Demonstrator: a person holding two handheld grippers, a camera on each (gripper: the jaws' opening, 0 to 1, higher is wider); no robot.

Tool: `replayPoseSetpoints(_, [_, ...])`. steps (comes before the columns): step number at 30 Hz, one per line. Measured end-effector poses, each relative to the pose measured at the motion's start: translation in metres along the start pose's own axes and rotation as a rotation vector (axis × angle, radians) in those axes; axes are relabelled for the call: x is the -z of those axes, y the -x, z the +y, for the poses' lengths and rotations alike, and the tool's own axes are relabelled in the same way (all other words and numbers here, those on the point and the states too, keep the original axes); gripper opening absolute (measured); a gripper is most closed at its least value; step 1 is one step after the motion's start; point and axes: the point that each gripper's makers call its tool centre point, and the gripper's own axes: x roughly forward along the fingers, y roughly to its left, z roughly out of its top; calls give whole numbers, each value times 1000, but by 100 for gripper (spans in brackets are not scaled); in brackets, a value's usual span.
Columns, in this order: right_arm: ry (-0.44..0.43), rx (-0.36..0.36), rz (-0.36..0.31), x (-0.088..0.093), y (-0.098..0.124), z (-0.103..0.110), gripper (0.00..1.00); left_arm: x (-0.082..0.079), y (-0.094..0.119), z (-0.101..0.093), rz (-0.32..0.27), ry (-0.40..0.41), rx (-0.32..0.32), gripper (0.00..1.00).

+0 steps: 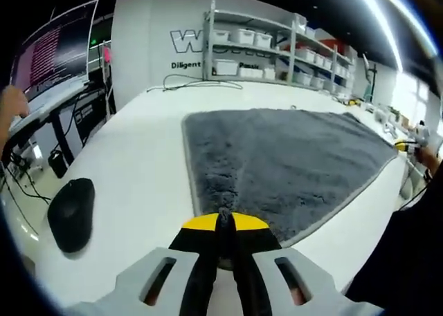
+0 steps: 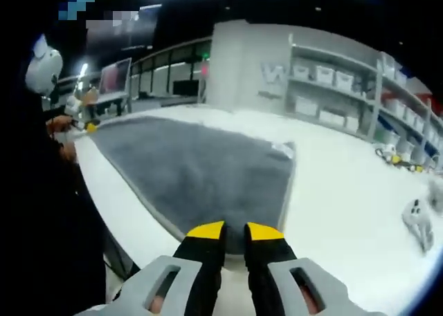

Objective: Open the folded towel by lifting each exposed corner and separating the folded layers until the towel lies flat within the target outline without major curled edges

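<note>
A grey plush towel (image 1: pixel 291 157) lies spread on the white table (image 1: pixel 138 157). My left gripper (image 1: pixel 223 219) is shut on the towel's near edge, and a raised ridge of cloth runs from the jaws into the towel. In the right gripper view the towel (image 2: pixel 201 171) lies flat, with its near corner at my right gripper (image 2: pixel 235 234). Those jaws stand a little apart, with grey cloth showing in the gap. Each gripper appears small at the towel's far corner in the other's view, the left gripper (image 2: pixel 88 126) and the right gripper (image 1: pixel 405 144), each held by a hand.
A black mouse (image 1: pixel 69 212) lies on the table left of the towel, beside a monitor (image 1: pixel 55 50) and a hand. A cable (image 1: pixel 194 86) lies at the far edge. Shelves with white bins (image 1: pixel 249 43) stand behind. Small white objects (image 2: pixel 415 219) sit on the table at right.
</note>
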Motion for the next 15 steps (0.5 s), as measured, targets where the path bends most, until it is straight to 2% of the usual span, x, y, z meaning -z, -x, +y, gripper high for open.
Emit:
replayPoseSetpoints(3, [-5,11,55,14,-4,-4,3,1,1,1,1,-4,-4,5])
replayPoseSetpoints(4, [-18,10,30,11,-4,-4,3,1,1,2,3,-4,-5,5])
replayPoseSetpoints(7, [-56,10,29,13,-2,-5,3,2,3,1,7,-7,-12,5])
replayPoseSetpoints(15, [-48,7,31,15,1,-9,3,2,3,1,2,-17,-22,4])
